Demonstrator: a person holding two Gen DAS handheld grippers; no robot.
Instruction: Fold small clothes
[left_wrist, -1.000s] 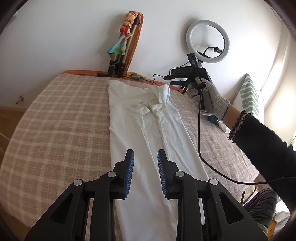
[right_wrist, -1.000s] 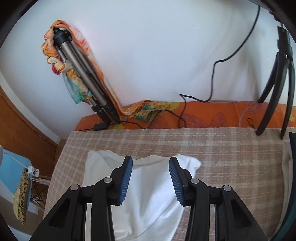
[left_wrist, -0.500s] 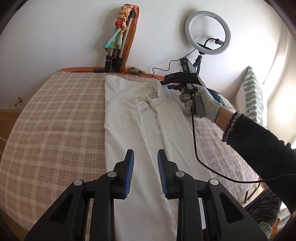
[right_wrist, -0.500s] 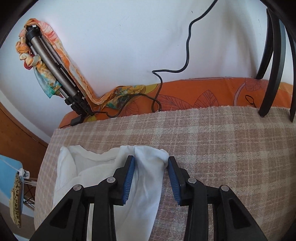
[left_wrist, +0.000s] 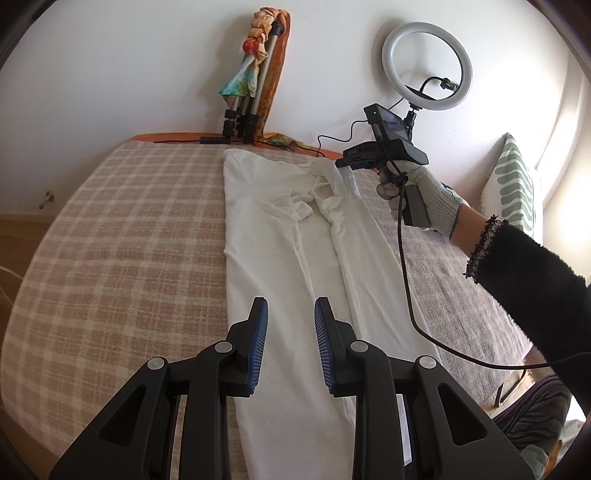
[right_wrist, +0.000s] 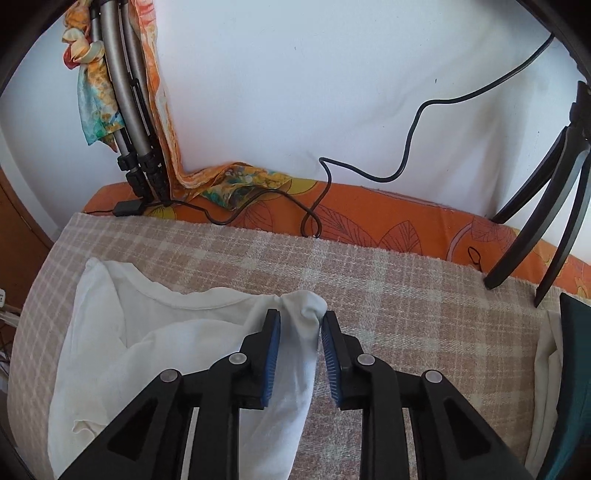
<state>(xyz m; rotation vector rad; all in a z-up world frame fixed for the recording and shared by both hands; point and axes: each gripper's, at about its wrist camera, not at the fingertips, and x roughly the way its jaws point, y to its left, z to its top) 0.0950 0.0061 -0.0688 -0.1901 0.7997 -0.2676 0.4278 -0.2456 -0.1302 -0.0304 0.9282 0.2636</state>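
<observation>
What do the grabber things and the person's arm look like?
Both the left gripper and right gripper are black plastic with ridged blue pads and silver rivets. A black cable hangs off the right one. The hand wears a grey-white knit glove and a fuzzy black sleeve.

A: The shirt (left_wrist: 288, 236)?
B: Thin white cloth, matt, softly creased.
A: The blanket (left_wrist: 122, 236)?
B: Coarse woven checked cloth. Gripper fingers (right_wrist: 271, 354): matt black plastic, ribbed blue pads.
</observation>
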